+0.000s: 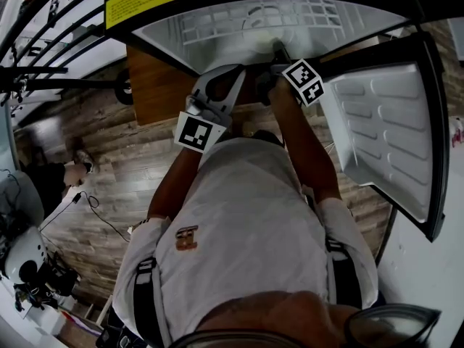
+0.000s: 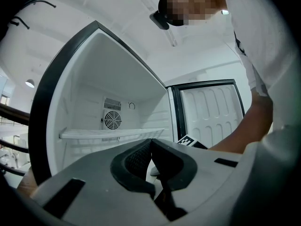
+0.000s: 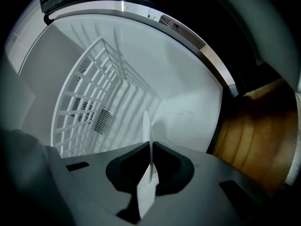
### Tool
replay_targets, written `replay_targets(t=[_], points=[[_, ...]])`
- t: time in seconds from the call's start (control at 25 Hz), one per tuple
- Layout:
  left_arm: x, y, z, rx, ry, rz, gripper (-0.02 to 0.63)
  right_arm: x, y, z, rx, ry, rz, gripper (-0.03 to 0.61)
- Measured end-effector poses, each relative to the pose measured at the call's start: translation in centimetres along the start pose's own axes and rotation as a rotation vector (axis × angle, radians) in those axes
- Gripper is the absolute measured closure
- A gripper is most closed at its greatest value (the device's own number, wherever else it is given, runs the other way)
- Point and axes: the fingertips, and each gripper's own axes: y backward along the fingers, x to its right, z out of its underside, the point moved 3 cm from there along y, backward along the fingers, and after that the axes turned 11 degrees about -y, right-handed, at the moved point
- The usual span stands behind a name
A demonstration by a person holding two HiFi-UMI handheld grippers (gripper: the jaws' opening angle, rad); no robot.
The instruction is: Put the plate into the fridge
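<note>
The white plate [image 3: 146, 140] shows edge-on in the right gripper view, standing upright between the dark pads. My right gripper [image 3: 149, 149] is shut on its rim and reaches into the open fridge [image 1: 239, 24], in front of the white wire shelf [image 3: 94, 98]. In the head view the right gripper [image 1: 280, 51] stretches into the fridge's mouth; the plate itself is hard to make out there. My left gripper [image 1: 238, 72] hangs just outside the fridge, left of the right arm. In its own view the left gripper [image 2: 150, 143] is shut with nothing between the pads.
The fridge door [image 1: 384, 136] stands open to the right, its moulded inner side facing me. Inside are a shelf [image 2: 108, 133] and a round fan grille [image 2: 112, 120] on the back wall. A wooden panel [image 1: 156, 85] sits left of the fridge. Equipment and cables [image 1: 43, 259] lie on the floor at left.
</note>
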Motion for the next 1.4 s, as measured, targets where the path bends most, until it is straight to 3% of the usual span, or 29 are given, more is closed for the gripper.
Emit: replay_targets(t=[0.32, 0.76, 0.92, 1.04, 1.16, 1.4], points=[[-0.1, -0.5, 0.4, 0.007, 0.006, 0.028, 0.595, 0.4, -1.0, -0.7, -0.009, 0.052, 0.031, 0.540], [-0.2, -0.5, 0.9, 0.007, 0.009, 0.047, 0.595, 0.6, -1.3, -1.0, -0.047, 0.292, 0.121, 0.537], [-0.1, -0.6, 0.9, 0.015, 0.013, 0.056, 0.595, 1.0, -1.4, -0.9, -0.074, 0.352, 0.144, 0.518], [0.2, -0.7, 1.0, 0.013, 0.014, 0.067, 0.595, 1.3, -1.4, -0.7, -0.105, 0.342, 0.133, 0.454], [0.4, -0.9, 1.1, 0.008, 0.021, 0.079, 0.595, 1.5, -1.2, -0.8, -0.110, 0.345, 0.130, 0.451], [0.9, -1.2, 1.2, 0.013, 0.017, 0.096, 0.595, 1.8, -0.7, -1.1, -0.124, 0.473, 0.152, 0.430]])
